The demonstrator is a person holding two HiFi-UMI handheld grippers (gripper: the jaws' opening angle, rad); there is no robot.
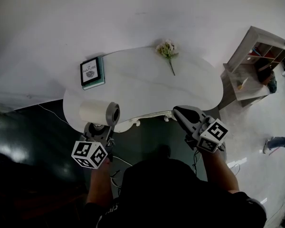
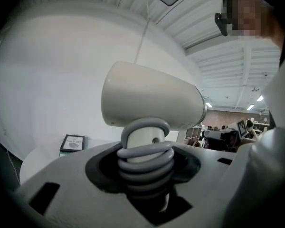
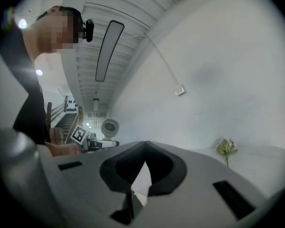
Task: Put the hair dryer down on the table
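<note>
Two grippers are in my hands, both at the near edge of the white table (image 1: pixel 147 87). My left gripper (image 1: pixel 100 128) (image 2: pixel 145 161) has its jaws partway apart, clamped round the handle of the hair dryer (image 1: pixel 99 113) (image 2: pixel 152 103), over the grey cord (image 2: pixel 145 152) coiled about that handle. The dryer's cream barrel lies crosswise above the jaws, over the table's near left edge. My right gripper (image 1: pixel 182 113) (image 3: pixel 142 150), off to the right, grips nothing, and its jaws meet at the tips. Farther on, a framed picture (image 1: pixel 90 71) (image 2: pixel 72 143) sits at the table's far left, and a flower (image 1: pixel 167 49) (image 3: pixel 226 147) lies by the far edge.
</note>
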